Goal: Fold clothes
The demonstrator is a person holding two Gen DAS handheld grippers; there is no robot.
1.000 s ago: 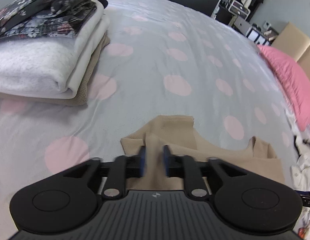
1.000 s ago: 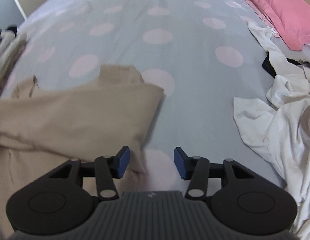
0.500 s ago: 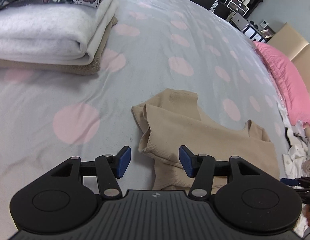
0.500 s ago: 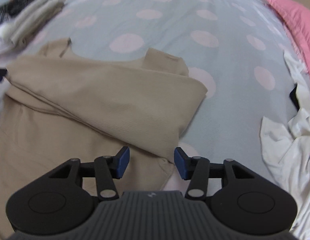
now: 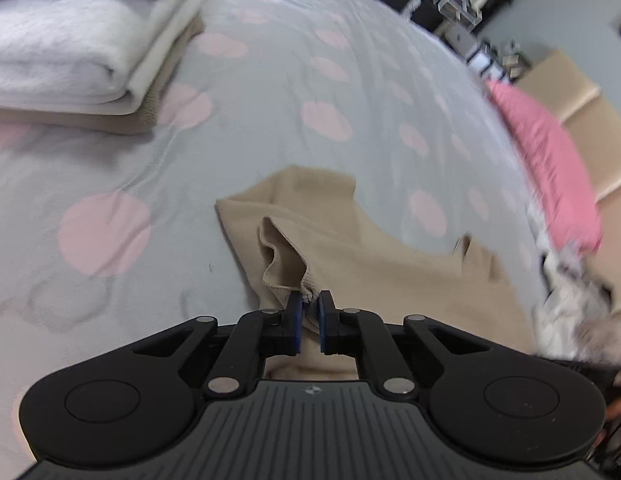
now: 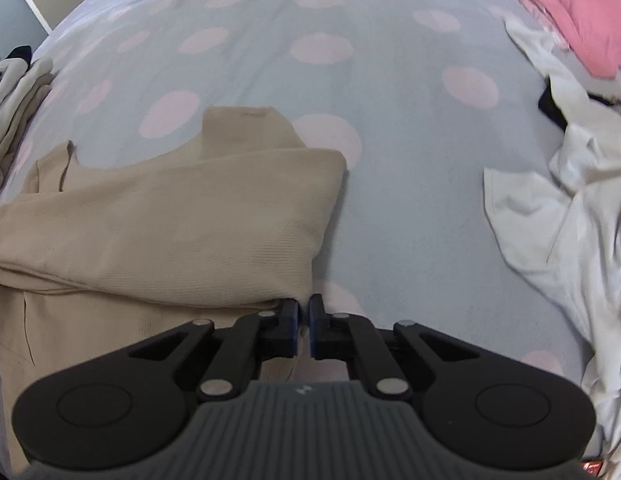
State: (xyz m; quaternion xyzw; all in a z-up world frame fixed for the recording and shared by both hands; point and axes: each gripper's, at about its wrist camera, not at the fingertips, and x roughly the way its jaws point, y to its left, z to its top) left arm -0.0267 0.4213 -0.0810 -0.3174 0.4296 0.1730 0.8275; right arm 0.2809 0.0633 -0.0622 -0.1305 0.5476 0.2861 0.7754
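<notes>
Left wrist view: left claw (image 5: pixel 309 308) is pinched tight on a bunched hem edge of the beige top (image 5: pixel 374 264), fabric visible between the blue pads (image 5: pixel 294 312). The top lies partly folded on the bed cover (image 5: pixel 270 92), grey with pink dots, directly ahead of the claw. A stack of folded clothes (image 5: pixel 70 52) sits at upper left, well apart from the top: a dark floral piece uppermost, white fleece beneath, a tan layer at the bottom. A pink pillow (image 5: pixel 550 160) lies along the right side. Loose pale laundry at far right is blurred.

Right wrist view: right claw (image 6: pixel 304 312) is drawn together at the near right corner of the beige top (image 6: pixel 170 208). The left pad touches the folded edge; whether cloth sits between the pads cannot be told. The top's upper layer is folded over, a sleeve end projecting beyond it. A crumpled white garment (image 6: pixel 558 200) lies to the right, apart from the top. The pink pillow (image 6: pixel 570 4) occupies the upper right corner.
</notes>
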